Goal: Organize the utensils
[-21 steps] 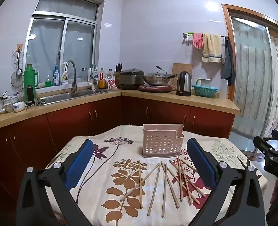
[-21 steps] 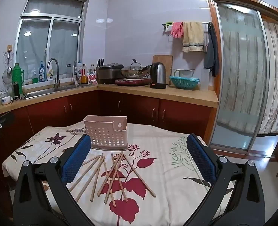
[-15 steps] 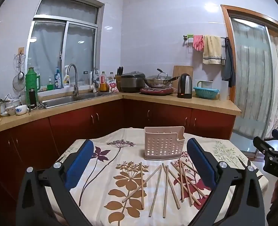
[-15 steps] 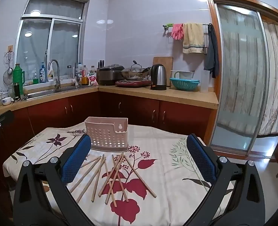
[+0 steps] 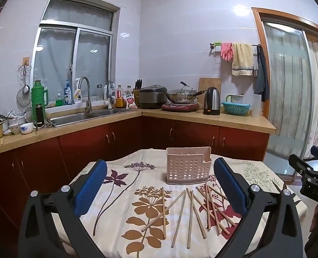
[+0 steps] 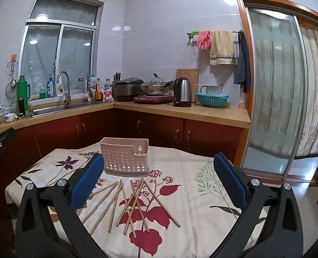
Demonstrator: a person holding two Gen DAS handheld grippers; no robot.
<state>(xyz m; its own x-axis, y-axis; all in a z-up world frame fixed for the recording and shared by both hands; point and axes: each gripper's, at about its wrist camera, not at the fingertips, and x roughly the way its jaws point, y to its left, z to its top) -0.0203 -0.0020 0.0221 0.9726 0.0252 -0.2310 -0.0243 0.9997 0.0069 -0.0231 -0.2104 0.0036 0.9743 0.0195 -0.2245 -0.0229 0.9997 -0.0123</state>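
Several wooden chopsticks lie scattered on the floral tablecloth; they also show in the right wrist view. A pink perforated utensil holder stands upright just behind them, and it shows in the right wrist view. My left gripper is open and empty, held above the near side of the chopsticks. My right gripper is open and empty, above the chopsticks from the right side. The right gripper's body shows at the right edge of the left wrist view.
The table stands in a kitchen. Red cabinets with a tan counter run behind it, carrying a sink, kettle, wok and bottles. A glass sliding door is to the right.
Both grippers have tilted or moved slightly so the table sits lower in view. The chopsticks and holder have not moved. Both jaws stay open.
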